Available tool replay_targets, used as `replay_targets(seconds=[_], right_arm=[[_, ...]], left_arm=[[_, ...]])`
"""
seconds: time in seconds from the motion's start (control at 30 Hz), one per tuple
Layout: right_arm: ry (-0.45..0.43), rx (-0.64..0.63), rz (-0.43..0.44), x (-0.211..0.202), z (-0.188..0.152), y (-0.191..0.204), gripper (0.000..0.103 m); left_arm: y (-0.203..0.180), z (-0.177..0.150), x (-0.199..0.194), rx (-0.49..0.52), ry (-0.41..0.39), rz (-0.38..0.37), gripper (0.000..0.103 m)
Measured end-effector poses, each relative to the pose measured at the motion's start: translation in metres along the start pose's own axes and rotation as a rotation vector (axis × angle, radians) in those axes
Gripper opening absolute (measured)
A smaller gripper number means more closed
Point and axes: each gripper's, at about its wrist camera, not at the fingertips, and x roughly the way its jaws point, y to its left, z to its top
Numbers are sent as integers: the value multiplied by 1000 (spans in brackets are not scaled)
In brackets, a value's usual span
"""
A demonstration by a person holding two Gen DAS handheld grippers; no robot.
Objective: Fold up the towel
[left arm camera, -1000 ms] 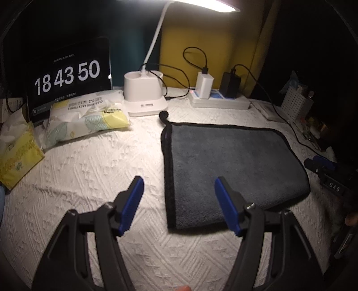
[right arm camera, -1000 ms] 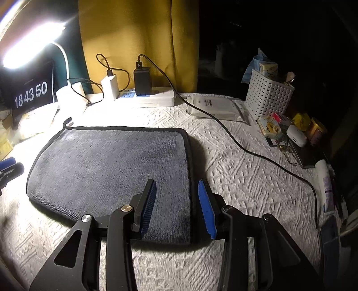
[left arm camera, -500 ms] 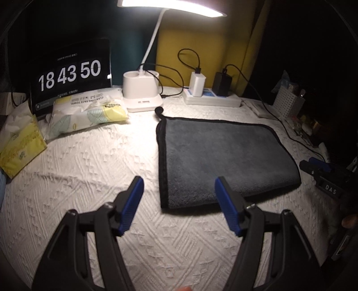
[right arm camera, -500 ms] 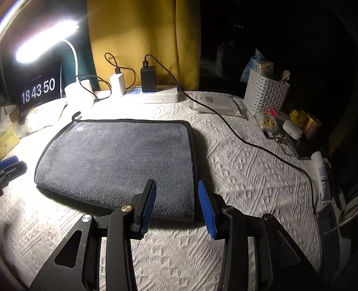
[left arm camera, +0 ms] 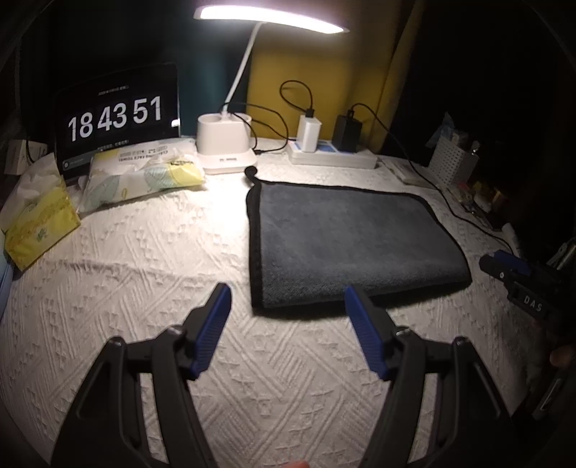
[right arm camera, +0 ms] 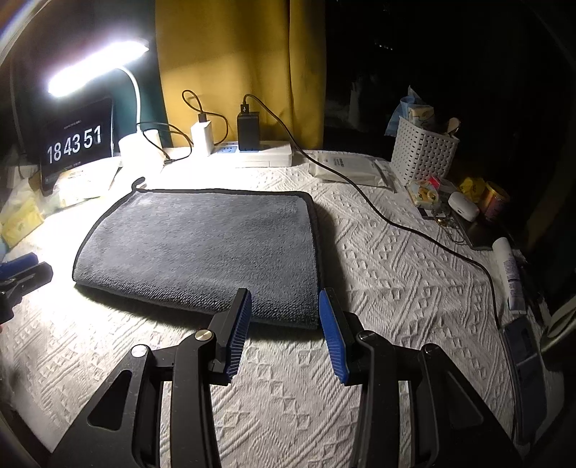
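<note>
You have drawn both grippers back off the one grey towel [right arm camera: 201, 252], which lies folded on the white bedspread [left arm camera: 136, 273]; the fold reads as finished or paused before a second. Count one desk lamp [left arm camera: 270, 18], one clock screen [left arm camera: 115, 115]. Left gripper [left arm camera: 288, 324] gapes wide, empty; right gripper [right arm camera: 284, 324] stands partly open, empty.

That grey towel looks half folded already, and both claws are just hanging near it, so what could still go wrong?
Both the left gripper and the right gripper are open, off the towel.

1. A pinch at the near edge may catch only the top layer, or the textured bedspread too.
2. Swinging the towel far could snag the black cable beside it.
</note>
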Motion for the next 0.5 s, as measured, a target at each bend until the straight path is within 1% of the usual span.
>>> replay_targets(seconds=[0.33,0.5], right_arm=[[-17,-7,10,-18,-12,5,41],[-25,-14,10,-28,-17,8,42]], left_arm=[[-7,-12,-18,10,-23,-17,67],[-10,-18,-27,0,-29,-40,67]])
